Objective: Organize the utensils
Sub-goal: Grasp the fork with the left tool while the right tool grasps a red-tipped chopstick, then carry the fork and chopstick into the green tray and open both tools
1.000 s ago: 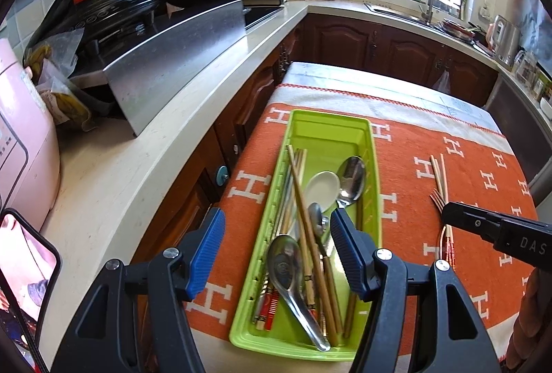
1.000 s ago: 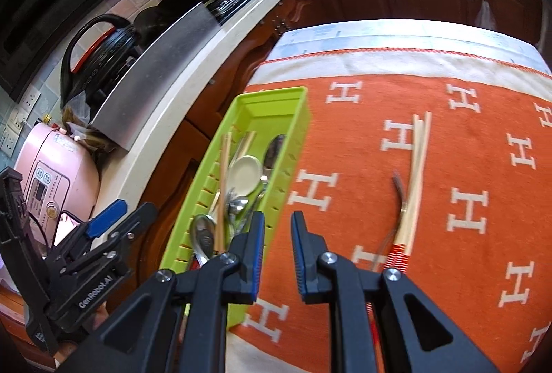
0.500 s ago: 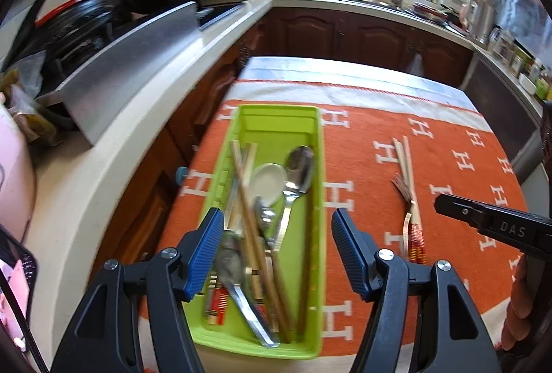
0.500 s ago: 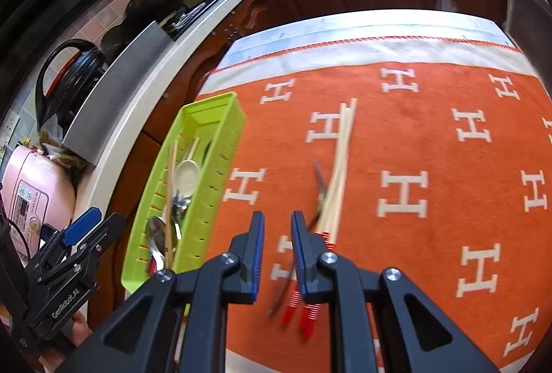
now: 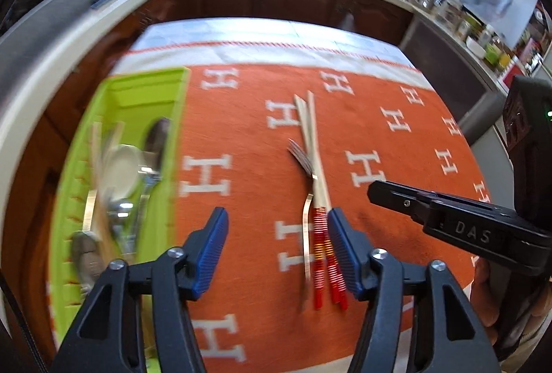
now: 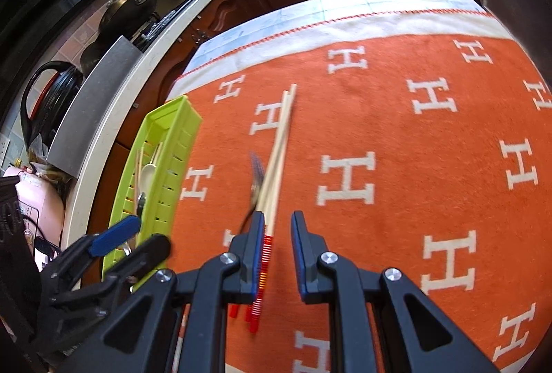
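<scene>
A pair of wooden chopsticks [image 5: 312,138] with red-striped ends lies on the orange cloth beside a metal fork [image 5: 300,155]. My left gripper [image 5: 276,218] hovers over their near ends with its jaws closing. The fork handle and red ends lie below the gap, and the pads press on nothing. My right gripper [image 6: 277,224] is narrowly open above the same chopsticks [image 6: 281,138] and fork [image 6: 257,166]. A green tray [image 5: 120,97] at the left holds spoons and chopsticks. The right gripper [image 5: 431,211] shows at the right of the left wrist view. The left gripper [image 6: 150,233] shows low left beside the tray [image 6: 172,118].
The orange cloth [image 6: 396,138] with white H marks covers the table. A pale counter [image 6: 114,118] runs along the left with a wok, a black kettle and a pink appliance [image 6: 38,204]. A person's hand [image 5: 483,286] holds the right gripper.
Both grippers have swung right and down, from over the green tray to over the chopsticks and fork. The left jaws stand a little narrower. The right jaws keep the same narrow gap.
</scene>
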Action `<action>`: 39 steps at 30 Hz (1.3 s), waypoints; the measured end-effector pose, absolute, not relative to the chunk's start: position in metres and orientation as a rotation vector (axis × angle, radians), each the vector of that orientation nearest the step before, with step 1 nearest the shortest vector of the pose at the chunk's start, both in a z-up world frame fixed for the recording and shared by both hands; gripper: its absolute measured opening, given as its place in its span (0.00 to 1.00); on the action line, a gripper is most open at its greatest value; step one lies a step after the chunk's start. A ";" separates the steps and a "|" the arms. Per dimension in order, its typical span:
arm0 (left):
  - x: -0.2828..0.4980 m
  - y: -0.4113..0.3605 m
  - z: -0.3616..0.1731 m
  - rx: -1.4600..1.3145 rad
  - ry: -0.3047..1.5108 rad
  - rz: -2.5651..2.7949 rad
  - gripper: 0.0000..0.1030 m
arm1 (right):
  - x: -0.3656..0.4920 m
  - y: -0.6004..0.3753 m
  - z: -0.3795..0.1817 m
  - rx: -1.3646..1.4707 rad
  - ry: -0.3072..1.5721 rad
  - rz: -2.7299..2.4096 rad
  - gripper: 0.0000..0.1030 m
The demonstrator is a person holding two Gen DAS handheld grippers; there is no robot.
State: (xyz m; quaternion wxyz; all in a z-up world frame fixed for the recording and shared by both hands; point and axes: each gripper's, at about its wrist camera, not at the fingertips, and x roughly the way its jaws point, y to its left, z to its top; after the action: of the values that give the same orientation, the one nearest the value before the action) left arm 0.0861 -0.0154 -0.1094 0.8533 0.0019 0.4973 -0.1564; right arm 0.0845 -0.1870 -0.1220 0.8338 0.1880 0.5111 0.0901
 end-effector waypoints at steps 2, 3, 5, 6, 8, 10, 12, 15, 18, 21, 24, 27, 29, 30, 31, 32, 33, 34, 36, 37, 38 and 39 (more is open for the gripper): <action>0.094 -0.023 -0.119 -0.001 1.071 -0.340 0.46 | 0.085 -0.193 -0.127 0.411 1.090 0.187 0.15; 0.098 -0.026 -0.124 -0.003 1.080 -0.341 0.41 | 0.085 -0.195 -0.128 0.416 1.093 0.187 0.15; 0.104 -0.032 -0.130 -0.001 1.092 -0.341 0.35 | 0.086 -0.199 -0.131 0.423 1.094 0.187 0.15; 0.106 -0.034 -0.133 0.006 1.096 -0.338 0.34 | 0.086 -0.201 -0.132 0.425 1.094 0.188 0.15; 0.110 -0.040 -0.139 0.031 1.107 -0.327 0.30 | 0.087 -0.204 -0.133 0.431 1.094 0.191 0.15; 0.113 -0.041 -0.144 0.040 1.122 -0.326 0.28 | 0.089 -0.207 -0.135 0.438 1.094 0.194 0.15; 0.115 -0.041 -0.149 0.049 1.137 -0.315 0.28 | 0.090 -0.209 -0.137 0.445 1.098 0.197 0.15; 0.117 -0.041 -0.155 0.049 1.155 -0.309 0.26 | 0.092 -0.210 -0.141 0.453 1.104 0.205 0.15; 0.117 -0.044 -0.158 0.065 1.145 -0.305 0.26 | 0.093 -0.210 -0.144 0.458 1.110 0.213 0.15; 0.116 -0.045 -0.159 0.081 1.133 -0.296 0.26 | 0.095 -0.211 -0.145 0.461 1.114 0.220 0.15; 0.110 -0.050 -0.159 0.125 1.102 -0.285 0.20 | 0.096 -0.208 -0.144 0.459 1.113 0.228 0.15; 0.108 -0.047 -0.159 0.110 1.087 -0.295 0.01 | 0.098 -0.204 -0.141 0.448 1.107 0.240 0.16; 0.108 -0.042 -0.157 0.090 1.093 -0.293 0.00 | 0.100 -0.197 -0.138 0.432 1.106 0.260 0.16; 0.107 -0.038 -0.155 0.085 1.091 -0.284 0.00 | 0.100 -0.193 -0.137 0.424 1.108 0.272 0.16; 0.106 -0.035 -0.153 0.077 1.088 -0.284 0.00 | 0.100 -0.190 -0.137 0.417 1.109 0.282 0.16; 0.104 -0.030 -0.149 0.065 1.083 -0.283 0.00 | 0.101 -0.184 -0.136 0.403 1.112 0.297 0.16; 0.102 -0.026 -0.144 0.058 1.074 -0.277 0.00 | 0.102 -0.179 -0.136 0.393 1.115 0.306 0.16; 0.099 -0.022 -0.138 0.057 1.063 -0.273 0.00 | 0.102 -0.176 -0.136 0.387 1.117 0.315 0.16; 0.093 -0.013 -0.121 0.048 1.028 -0.265 0.00 | 0.105 -0.166 -0.136 0.369 1.122 0.332 0.16; 0.090 -0.008 -0.112 0.041 1.013 -0.262 0.00 | 0.107 -0.160 -0.137 0.360 1.127 0.338 0.16; 0.089 -0.003 -0.105 0.039 1.002 -0.255 0.00 | 0.110 -0.155 -0.138 0.354 1.131 0.342 0.15; 0.087 0.002 -0.097 0.041 0.990 -0.241 0.00 | 0.111 -0.152 -0.139 0.350 1.134 0.342 0.15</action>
State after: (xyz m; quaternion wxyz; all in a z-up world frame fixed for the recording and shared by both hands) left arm 0.0871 0.0024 -0.0974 0.8728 0.0195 0.4738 -0.1154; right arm 0.1114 -0.1523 -0.1386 0.8152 0.1642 0.5317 0.1605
